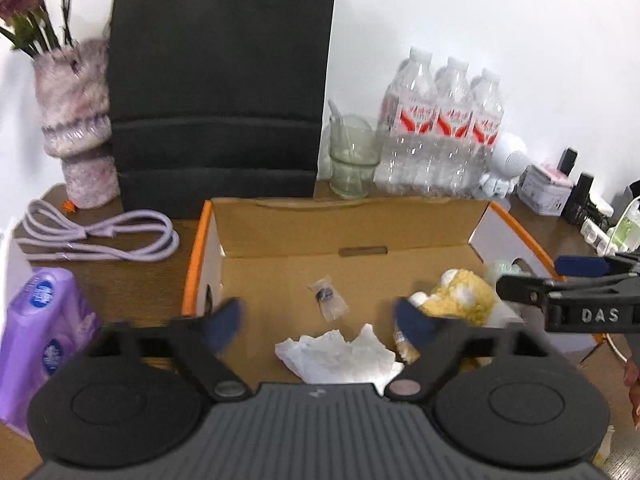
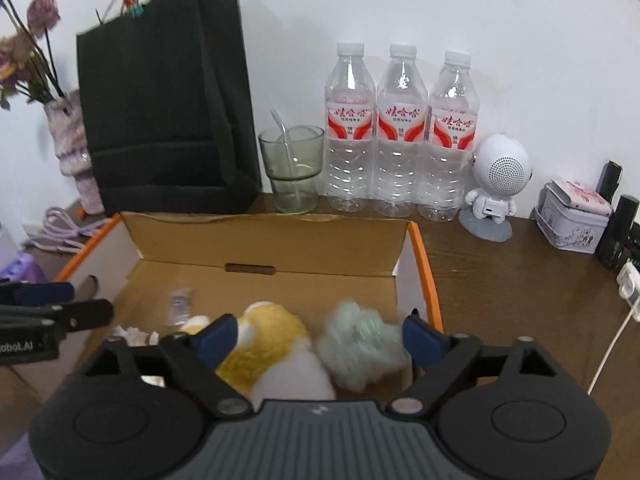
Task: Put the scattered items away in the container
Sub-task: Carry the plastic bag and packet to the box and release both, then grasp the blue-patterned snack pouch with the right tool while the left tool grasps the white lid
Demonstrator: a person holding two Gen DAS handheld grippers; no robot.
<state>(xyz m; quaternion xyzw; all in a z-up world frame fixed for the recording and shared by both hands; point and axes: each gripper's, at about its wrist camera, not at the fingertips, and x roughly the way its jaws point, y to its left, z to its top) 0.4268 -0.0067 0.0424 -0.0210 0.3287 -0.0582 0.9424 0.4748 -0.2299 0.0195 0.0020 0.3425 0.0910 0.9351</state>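
Brown desk carries the cardboard box; left tool and right tool gape wide, holding nothing, above a crumpled tissue and yellow plush toy.

A lived-in home corner is showing here, a desk or side table pushed against a plain white wall. The brown wooden worktop is carrying everyday household clutter: a vase wrapped in fuzzy knit is holding dried flowers, a black paper shopping bag is leaning on the wall, three water bottles are standing in a row beside a drinking glass, and a small white astronaut-shaped speaker is sitting near a decorated tin. A purple tissue pack and a coiled lilac cable are lying at the left.
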